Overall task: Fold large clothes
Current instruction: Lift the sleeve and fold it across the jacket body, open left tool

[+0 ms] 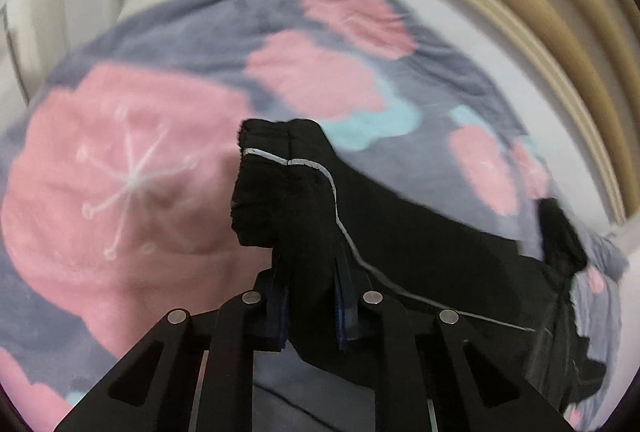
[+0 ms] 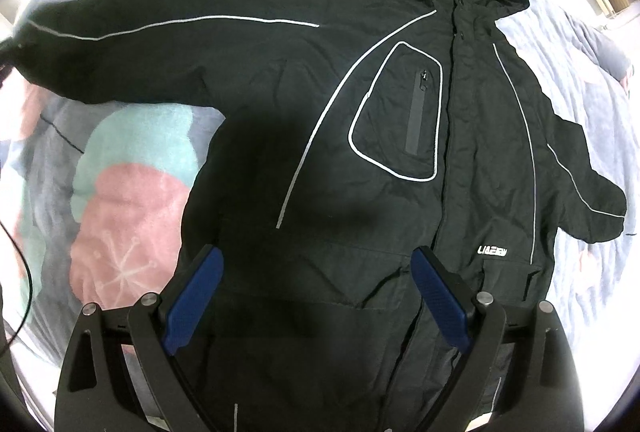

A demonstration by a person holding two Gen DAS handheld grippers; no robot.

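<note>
While a black jacket (image 2: 360,136) lies face up and spread flat across a bed covered by a grey blanket (image 1: 132,160) with pink and teal flowers, the left claw (image 1: 310,296) is clamped on the cuff (image 1: 276,188) of one sleeve, the dark cloth bunched between its blue pads and standing up past the fingertips. Over the lower front of the jacket hangs the right claw (image 2: 316,296), pointing almost straight down, its jaws wide apart and nothing between them. A grey piping line (image 1: 340,216) runs down the held sleeve toward the body of the garment. The step in hand looks to be folding that sleeve inward across the chest. Done well, it calls for a firm pinch on the cuff, a lift just clear of the blanket so it is not dragged along, and a smooth carry toward the zipped chest pocket (image 2: 404,112), with the open claw free to pin the jacket's front down.
</note>
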